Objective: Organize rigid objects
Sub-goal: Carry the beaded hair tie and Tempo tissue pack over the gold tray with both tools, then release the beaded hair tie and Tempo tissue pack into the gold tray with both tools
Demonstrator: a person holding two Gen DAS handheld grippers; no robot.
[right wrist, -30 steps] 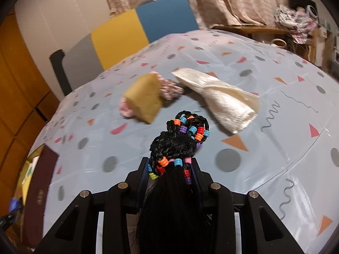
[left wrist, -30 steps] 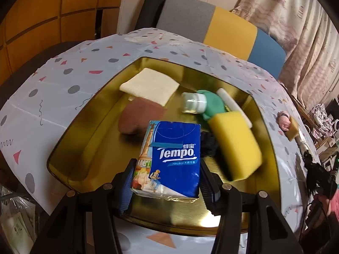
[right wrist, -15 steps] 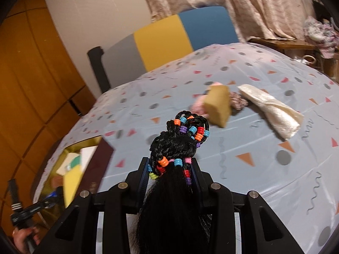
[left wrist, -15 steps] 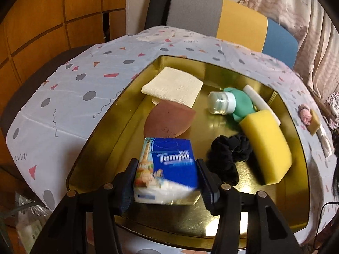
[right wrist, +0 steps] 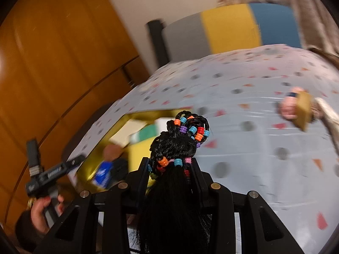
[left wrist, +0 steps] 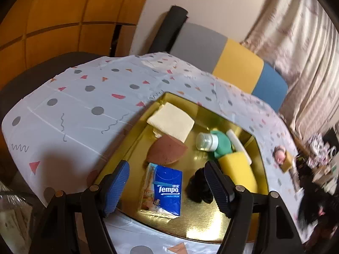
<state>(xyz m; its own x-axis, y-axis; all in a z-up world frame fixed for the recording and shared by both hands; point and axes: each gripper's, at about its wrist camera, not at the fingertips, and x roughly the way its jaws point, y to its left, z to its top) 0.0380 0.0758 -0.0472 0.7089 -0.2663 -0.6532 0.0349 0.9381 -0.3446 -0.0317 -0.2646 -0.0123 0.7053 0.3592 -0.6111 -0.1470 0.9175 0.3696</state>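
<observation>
A blue Tempo tissue pack (left wrist: 164, 190) lies in the gold tray (left wrist: 131, 148), near its front edge. My left gripper (left wrist: 166, 165) hovers above it, its jaws opening, the pads clear of the pack on both sides. Also in the tray are a cream cloth (left wrist: 171, 120), a brown pad (left wrist: 165, 152), a green bottle (left wrist: 221, 147), a yellow sponge (left wrist: 237, 171) and a black scrunchie (left wrist: 197, 186). My right gripper (right wrist: 169, 160) is shut on a black hairpiece with coloured beads (right wrist: 186, 131), held above the table to the right of the tray (right wrist: 89, 167).
A tan sponge (right wrist: 303, 110) and a pink scrunchie (right wrist: 288, 105) sit on the patterned tablecloth (right wrist: 243, 152) at the right, with a white cloth (right wrist: 330, 114) at the edge. A grey, yellow and blue chair (left wrist: 233, 63) stands behind the table. A hand (right wrist: 42, 207) holds the left gripper's handle.
The left gripper let go of the tissue pack, which now lies in the tray, and drew back and up. The right gripper swung left toward the tray with the hairpiece.
</observation>
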